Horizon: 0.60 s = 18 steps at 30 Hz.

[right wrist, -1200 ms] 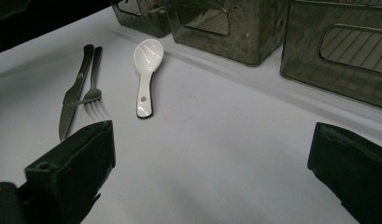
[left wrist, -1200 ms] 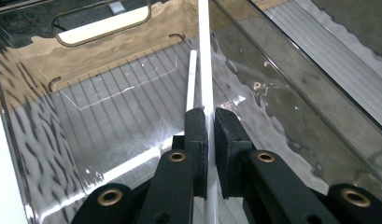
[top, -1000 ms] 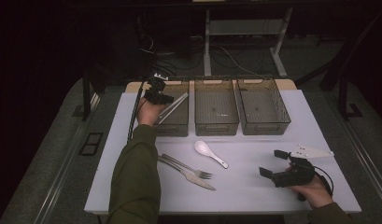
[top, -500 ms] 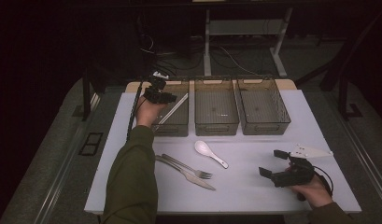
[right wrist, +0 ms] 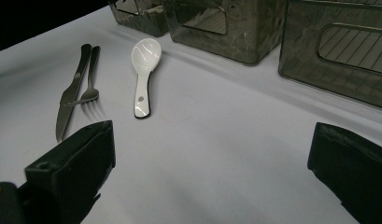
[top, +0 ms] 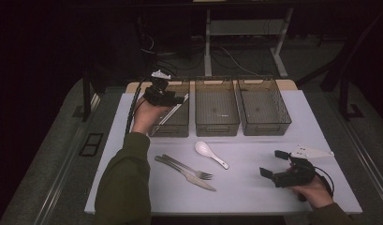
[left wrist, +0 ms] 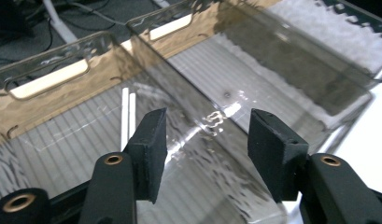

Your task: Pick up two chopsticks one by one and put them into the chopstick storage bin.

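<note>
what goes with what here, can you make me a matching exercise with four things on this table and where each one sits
Things:
1. chopsticks
2. spoon
3. knife
4. right gripper

Places:
A. on the white table, just in front of the middle bin
B. near the table's right front edge, jaws open and empty
C. inside the left bin, below the left gripper
D. on the table beside the fork, in front of the left bin

Pairs: 1-C, 2-A, 3-D, 4-B
</note>
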Each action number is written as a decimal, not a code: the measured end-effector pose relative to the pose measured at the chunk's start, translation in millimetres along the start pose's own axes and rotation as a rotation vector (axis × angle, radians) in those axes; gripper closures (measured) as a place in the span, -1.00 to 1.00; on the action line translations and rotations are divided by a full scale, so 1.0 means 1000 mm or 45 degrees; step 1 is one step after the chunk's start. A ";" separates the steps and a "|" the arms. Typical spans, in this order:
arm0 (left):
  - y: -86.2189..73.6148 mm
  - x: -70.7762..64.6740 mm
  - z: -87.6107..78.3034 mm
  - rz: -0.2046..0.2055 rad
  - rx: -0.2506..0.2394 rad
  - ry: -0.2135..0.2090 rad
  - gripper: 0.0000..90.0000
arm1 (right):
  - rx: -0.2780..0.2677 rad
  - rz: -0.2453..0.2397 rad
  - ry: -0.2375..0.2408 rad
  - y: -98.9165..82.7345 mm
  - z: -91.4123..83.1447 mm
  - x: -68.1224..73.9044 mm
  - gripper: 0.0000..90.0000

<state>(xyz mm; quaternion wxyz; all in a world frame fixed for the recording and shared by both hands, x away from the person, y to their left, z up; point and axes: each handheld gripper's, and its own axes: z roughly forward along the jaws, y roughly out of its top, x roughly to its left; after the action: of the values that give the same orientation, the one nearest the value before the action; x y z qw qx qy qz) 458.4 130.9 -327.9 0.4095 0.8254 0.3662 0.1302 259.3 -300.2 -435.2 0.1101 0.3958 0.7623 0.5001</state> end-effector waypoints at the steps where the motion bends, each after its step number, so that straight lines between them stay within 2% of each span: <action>1: 0.000 -0.003 -0.002 0.003 -0.008 -0.002 -0.02 | -0.004 -0.005 -0.002 0.000 0.000 -0.001 -0.98; 5: -0.002 -0.013 -0.007 0.022 -0.010 -0.035 -0.13 | -0.004 0.008 0.001 0.000 0.000 -0.001 -0.98; 9: -0.008 -0.024 -0.011 0.043 -0.043 -0.055 -0.20 | -0.005 0.012 0.002 0.000 0.000 -0.001 -0.98; 13: -0.020 -0.036 -0.017 0.067 -0.067 -0.081 -0.25 | -0.008 0.015 0.004 0.000 0.000 -0.002 -0.98; 15: -0.026 -0.040 -0.020 0.087 -0.058 -0.081 -0.28 | -0.009 0.022 0.006 0.000 -0.001 -0.001 -0.98; 18: -0.038 -0.047 -0.025 0.073 -0.096 -0.098 -0.29 | -0.010 0.020 0.009 0.000 -0.001 -0.001 -0.98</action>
<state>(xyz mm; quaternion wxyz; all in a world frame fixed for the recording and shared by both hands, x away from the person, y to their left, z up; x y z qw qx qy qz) 393.6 126.9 -336.9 0.4502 0.8239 0.3212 0.1239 259.4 -301.9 -435.0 0.1049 0.3995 0.7575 0.5055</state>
